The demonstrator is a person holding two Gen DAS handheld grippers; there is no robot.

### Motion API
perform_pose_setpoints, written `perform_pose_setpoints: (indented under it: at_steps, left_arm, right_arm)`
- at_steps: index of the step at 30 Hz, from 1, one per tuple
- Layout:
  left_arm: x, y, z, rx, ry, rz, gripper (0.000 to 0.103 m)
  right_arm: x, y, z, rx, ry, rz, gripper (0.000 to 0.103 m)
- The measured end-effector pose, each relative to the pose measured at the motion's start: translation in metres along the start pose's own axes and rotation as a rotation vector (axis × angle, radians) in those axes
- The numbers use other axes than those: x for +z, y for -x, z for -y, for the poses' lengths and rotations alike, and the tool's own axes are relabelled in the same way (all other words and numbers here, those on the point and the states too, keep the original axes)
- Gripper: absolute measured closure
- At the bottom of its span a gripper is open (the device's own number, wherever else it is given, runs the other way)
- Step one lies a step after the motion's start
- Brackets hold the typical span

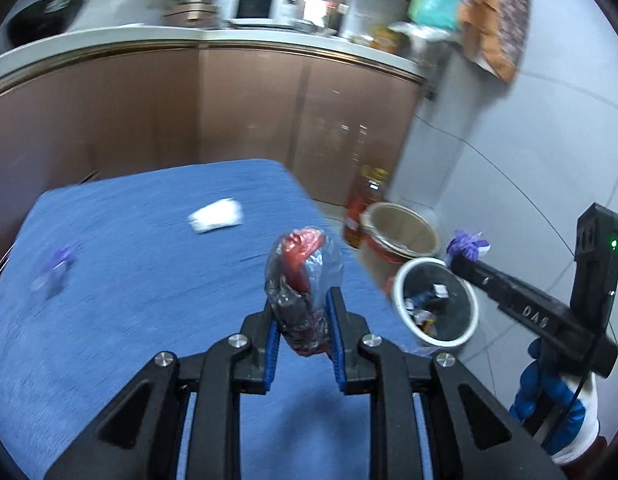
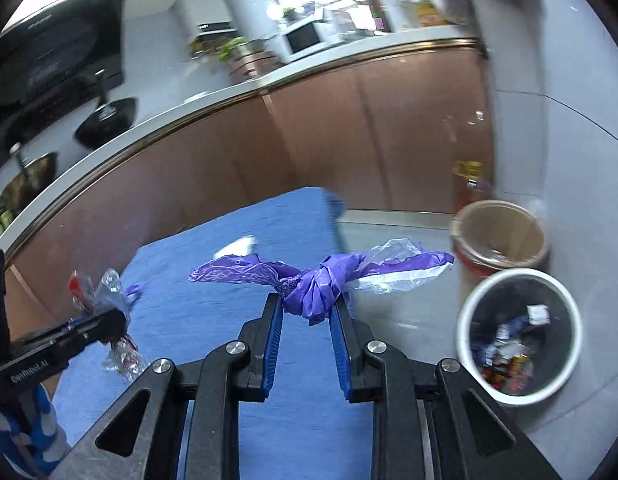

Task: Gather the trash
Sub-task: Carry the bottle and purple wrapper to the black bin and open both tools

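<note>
Both wrappers look light, soft and crinkly: the left gripper (image 1: 301, 312) pinches the red wrapper (image 1: 303, 276) mid-body, the right gripper (image 2: 307, 304) clamps the purple wrapper (image 2: 315, 284) at its knot, with the bin (image 2: 519, 330) to its lower right.

Raised letters reading "DAS" stand on the black body of the right gripper (image 1: 467, 258) where it shows in the left wrist view, and white lettering reading "GenRobot.AI" runs along the side of the left gripper (image 2: 117, 320) in the right wrist view. The printed labels on the oil bottle (image 1: 365, 208) beside the cabinet, and the brand mark on the range hood (image 2: 49, 52), are too blurred to read
</note>
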State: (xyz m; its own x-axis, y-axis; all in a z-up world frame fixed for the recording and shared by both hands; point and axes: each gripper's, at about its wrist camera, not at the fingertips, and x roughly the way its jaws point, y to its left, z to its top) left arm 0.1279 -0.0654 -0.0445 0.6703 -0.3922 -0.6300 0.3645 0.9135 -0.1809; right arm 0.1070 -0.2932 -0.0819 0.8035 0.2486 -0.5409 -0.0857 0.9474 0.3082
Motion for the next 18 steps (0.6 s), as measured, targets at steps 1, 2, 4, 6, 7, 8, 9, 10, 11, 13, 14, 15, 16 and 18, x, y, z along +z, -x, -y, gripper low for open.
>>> perform_pose_setpoints:
  at_steps: [1, 2, 4, 6, 7, 8, 9, 10, 11, 13, 14, 15, 16, 18]
  left_arm:
    - [0.004, -0.008, 0.008, -0.013, -0.014, -0.005, 0.083]
    - [0.01, -0.019, 0.02, -0.026, -0.031, -0.011, 0.083]
    - [0.024, -0.041, 0.045, -0.05, -0.066, -0.021, 0.083]
    - [0.038, -0.067, 0.07, -0.077, -0.099, -0.033, 0.083]
    - [0.042, -0.076, 0.079, -0.083, -0.11, -0.036, 0.083]
    - [0.049, -0.09, 0.091, -0.093, -0.126, -0.042, 0.083]
    - [0.057, -0.106, 0.104, -0.099, -0.14, -0.048, 0.083]
    - [0.063, -0.119, 0.114, -0.106, -0.15, -0.055, 0.083]
    - [0.068, -0.132, 0.124, -0.113, -0.16, -0.062, 0.083]
    - [0.077, -0.162, 0.145, -0.122, -0.183, -0.082, 0.083]
    - [0.08, -0.177, 0.155, -0.125, -0.19, -0.094, 0.083]
    - [0.082, -0.19, 0.165, -0.128, -0.194, -0.106, 0.083]
    - [0.085, -0.208, 0.175, -0.136, -0.193, -0.127, 0.083]
    - [0.087, -0.24, 0.191, -0.146, -0.187, -0.173, 0.083]
  right_arm:
    - [-0.001, 0.003, 0.012, -0.01, -0.019, 0.003, 0.081]
    - [-0.002, 0.004, 0.027, -0.016, -0.046, 0.008, 0.081]
    - [-0.004, 0.004, 0.052, -0.027, -0.086, 0.013, 0.081]
    - [-0.006, 0.003, 0.075, -0.05, -0.115, 0.01, 0.081]
    - [-0.007, 0.002, 0.086, -0.065, -0.126, 0.007, 0.081]
    - [-0.009, 0.001, 0.096, -0.081, -0.134, 0.003, 0.081]
    - [-0.011, -0.002, 0.106, -0.097, -0.142, -0.003, 0.081]
    - [-0.012, -0.005, 0.117, -0.11, -0.153, -0.009, 0.081]
    - [-0.013, -0.007, 0.127, -0.122, -0.164, -0.015, 0.081]
    - [-0.016, -0.015, 0.148, -0.144, -0.186, -0.034, 0.08]
    - [-0.018, -0.019, 0.156, -0.157, -0.189, -0.045, 0.08]
    - [-0.02, -0.024, 0.164, -0.172, -0.193, -0.052, 0.08]
    - [-0.021, -0.028, 0.172, -0.183, -0.202, -0.061, 0.08]
    - [-0.024, -0.035, 0.186, -0.199, -0.212, -0.076, 0.08]
